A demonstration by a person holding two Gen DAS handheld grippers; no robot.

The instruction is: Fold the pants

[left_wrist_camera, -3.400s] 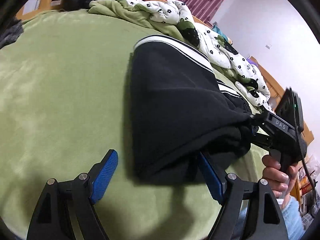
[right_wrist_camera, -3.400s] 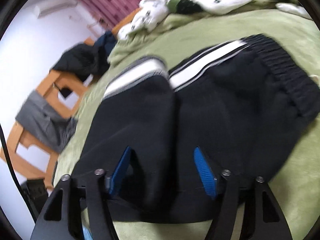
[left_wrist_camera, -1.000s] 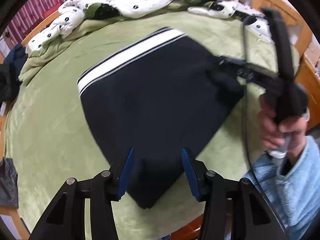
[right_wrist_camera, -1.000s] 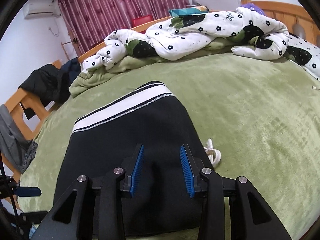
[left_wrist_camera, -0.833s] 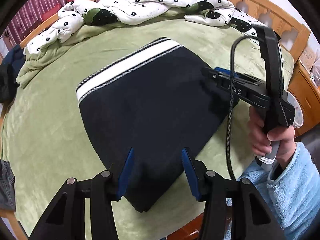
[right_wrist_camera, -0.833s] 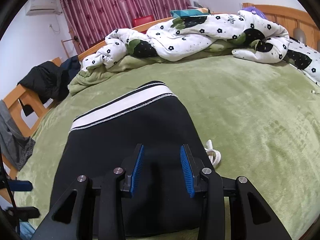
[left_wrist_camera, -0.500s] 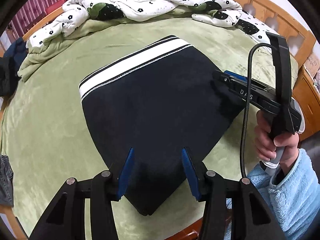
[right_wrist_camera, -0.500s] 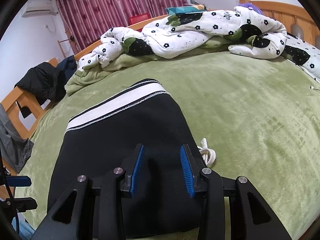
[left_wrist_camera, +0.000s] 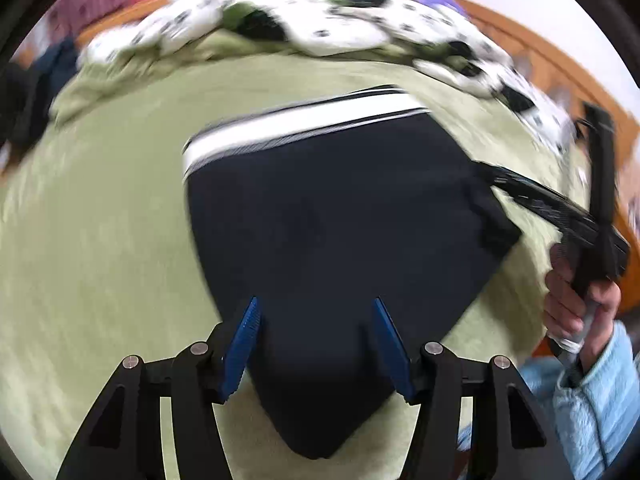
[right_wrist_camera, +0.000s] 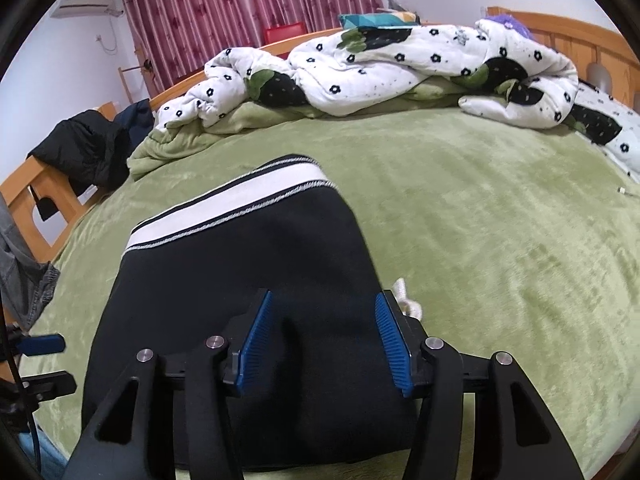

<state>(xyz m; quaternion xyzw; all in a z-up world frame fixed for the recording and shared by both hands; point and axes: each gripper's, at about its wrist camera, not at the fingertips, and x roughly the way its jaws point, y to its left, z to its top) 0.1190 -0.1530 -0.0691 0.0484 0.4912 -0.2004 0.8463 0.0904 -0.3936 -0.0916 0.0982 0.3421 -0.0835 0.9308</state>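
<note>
The black pants (left_wrist_camera: 340, 220) with a white side stripe (left_wrist_camera: 304, 128) lie folded into a flat block on the green blanket (left_wrist_camera: 100, 240). My left gripper (left_wrist_camera: 316, 328) is open over their near corner and holds nothing. My right gripper (right_wrist_camera: 324, 332) is open and empty above the pants (right_wrist_camera: 248, 256) near their right edge. It also shows in the left wrist view (left_wrist_camera: 532, 196) at the pants' right corner. A white drawstring (right_wrist_camera: 406, 298) pokes out beside the right fingertip.
A crumpled white flowered duvet (right_wrist_camera: 400, 60) lies along the far side of the bed. A wooden bed frame (right_wrist_camera: 560, 24) runs behind it. Dark clothes (right_wrist_camera: 88, 152) hang on a wooden chair at the left. Red curtains (right_wrist_camera: 240, 12) hang at the back.
Both grippers have opened wider over the pants. The left wrist view has shifted and is blurred by motion. The pants have stayed flat where they lie.
</note>
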